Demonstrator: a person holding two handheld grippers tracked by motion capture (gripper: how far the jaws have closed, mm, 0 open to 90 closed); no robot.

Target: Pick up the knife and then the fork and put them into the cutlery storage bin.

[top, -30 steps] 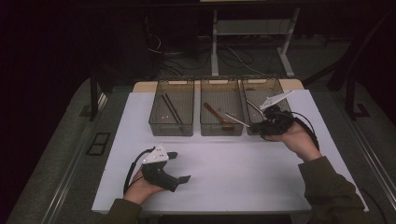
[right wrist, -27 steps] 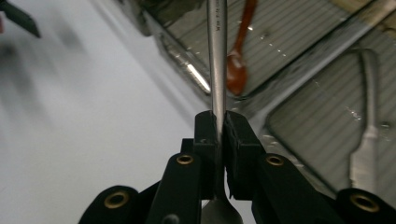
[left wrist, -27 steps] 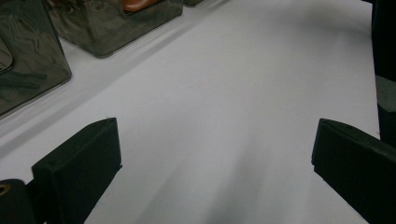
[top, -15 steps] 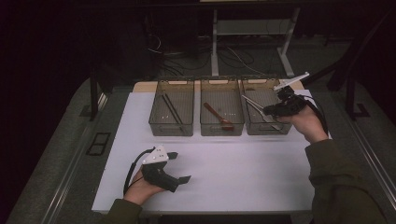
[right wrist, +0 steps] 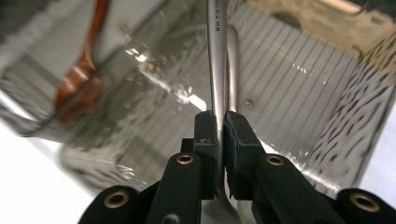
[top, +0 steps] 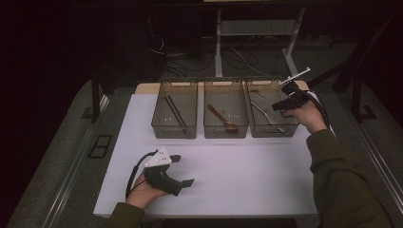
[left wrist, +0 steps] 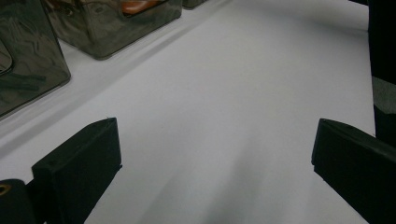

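Over the right-hand bin, the right gripper [top: 279, 105] is seen clamped on a metal utensil [right wrist: 217, 70], whose flat handle is pinched between the two black jaws while the rest of it reaches forward above the bin's ribbed floor. A second metal piece [right wrist: 233, 60] is seen just behind the held one; whether the two touch cannot be told. The right bin [top: 273, 130] is the last of three smoky transparent bins standing in a row at the far side of the white worktop [top: 247, 171]; a brown wooden spoon [top: 222, 118] lies in the middle bin [top: 225, 130], and dark sticks [top: 175, 110] lie in the left bin [top: 174, 130]. Near the front edge, the left gripper [top: 183, 170] is held low over bare worktop with its jaws wide apart and nothing between them. A slip is judged possible: the handle is smooth and narrow and is gripped near one end, so it could pivot or slide out, or strike the bin wall if it is swung. Small stamped lettering is visible on the held handle, but it cannot be read.
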